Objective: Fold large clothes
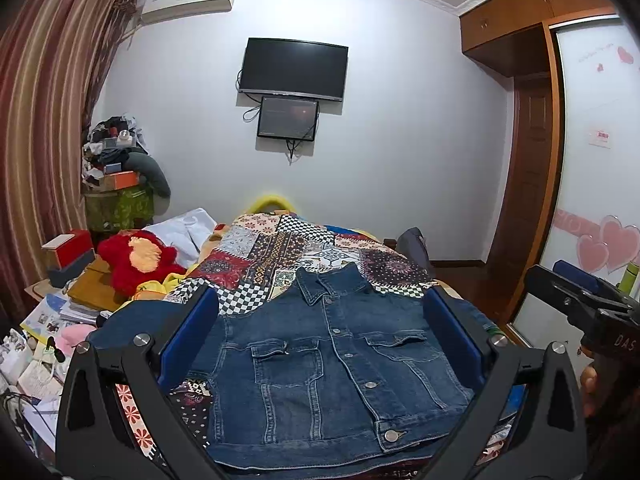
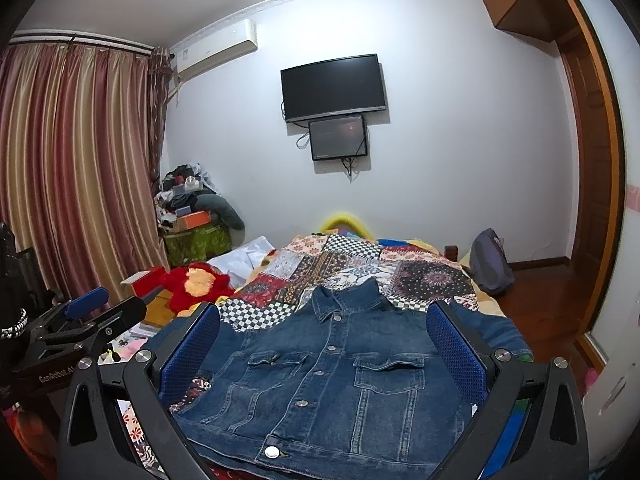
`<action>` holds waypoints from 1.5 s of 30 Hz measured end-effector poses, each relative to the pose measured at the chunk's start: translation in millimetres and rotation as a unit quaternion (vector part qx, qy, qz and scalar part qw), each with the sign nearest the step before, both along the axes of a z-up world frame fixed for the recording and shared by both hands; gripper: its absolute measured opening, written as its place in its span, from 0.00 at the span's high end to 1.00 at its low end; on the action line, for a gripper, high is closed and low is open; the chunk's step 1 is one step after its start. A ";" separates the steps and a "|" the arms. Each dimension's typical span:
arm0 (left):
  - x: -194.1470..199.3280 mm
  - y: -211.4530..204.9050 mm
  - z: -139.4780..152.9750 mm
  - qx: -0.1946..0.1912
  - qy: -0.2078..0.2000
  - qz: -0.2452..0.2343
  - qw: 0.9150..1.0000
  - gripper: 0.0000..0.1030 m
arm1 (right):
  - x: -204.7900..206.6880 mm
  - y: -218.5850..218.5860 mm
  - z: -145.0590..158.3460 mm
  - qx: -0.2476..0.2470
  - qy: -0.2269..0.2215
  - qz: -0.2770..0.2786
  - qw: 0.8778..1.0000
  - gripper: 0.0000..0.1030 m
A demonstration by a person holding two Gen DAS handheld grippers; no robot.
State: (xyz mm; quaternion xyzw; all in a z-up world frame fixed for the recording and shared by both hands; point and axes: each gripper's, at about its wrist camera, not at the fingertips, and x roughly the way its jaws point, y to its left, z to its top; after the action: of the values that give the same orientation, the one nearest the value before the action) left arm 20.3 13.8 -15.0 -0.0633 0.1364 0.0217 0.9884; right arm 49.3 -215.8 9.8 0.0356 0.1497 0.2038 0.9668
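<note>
Readable marks: "DAS", white letters, cut off by the frame edge, on the black body of the right gripper (image 1: 568,284), left wrist view; "CenRoboLA", also cut off, on the black body of the left gripper (image 2: 104,304), right wrist view. Other labels too blurred to read.

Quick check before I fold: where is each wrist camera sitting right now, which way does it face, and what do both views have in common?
Left wrist: behind the open left tongs, facing down the bed at the denim jacket; the right tongs and a hand show at the right edge.
Right wrist: behind the open right tongs, facing the same jacket; the left tongs show at the left edge.
Shared: jacket lying front up on the patchwork quilt, wall TV, curtains.
</note>
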 end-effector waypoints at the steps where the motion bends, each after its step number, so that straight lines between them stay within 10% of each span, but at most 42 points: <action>1: 1.5 2.0 -1.0 -0.001 0.001 0.002 1.000 0.00 | 1.7 0.9 -0.8 -0.001 0.002 0.000 1.000 0.00; 28: 122.9 137.2 -61.3 -0.052 0.092 0.121 0.987 0.00 | 167.3 119.3 -49.0 -0.072 0.089 0.063 0.991 0.00; 34: 144.1 201.4 -103.4 -0.071 0.138 0.208 0.966 0.00 | 227.0 161.8 -72.7 -0.093 0.132 0.108 0.981 0.00; 45: 141.6 313.9 -203.9 -0.218 0.270 0.229 0.909 0.00 | 301.7 242.0 -187.9 -0.197 0.294 0.185 0.917 0.00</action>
State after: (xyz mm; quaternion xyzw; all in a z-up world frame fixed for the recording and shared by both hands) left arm 161.9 327.7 -219.0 -0.2987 0.3812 0.2333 0.8433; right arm 351.0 26.2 -178.1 -0.1258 0.4684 0.3256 0.8116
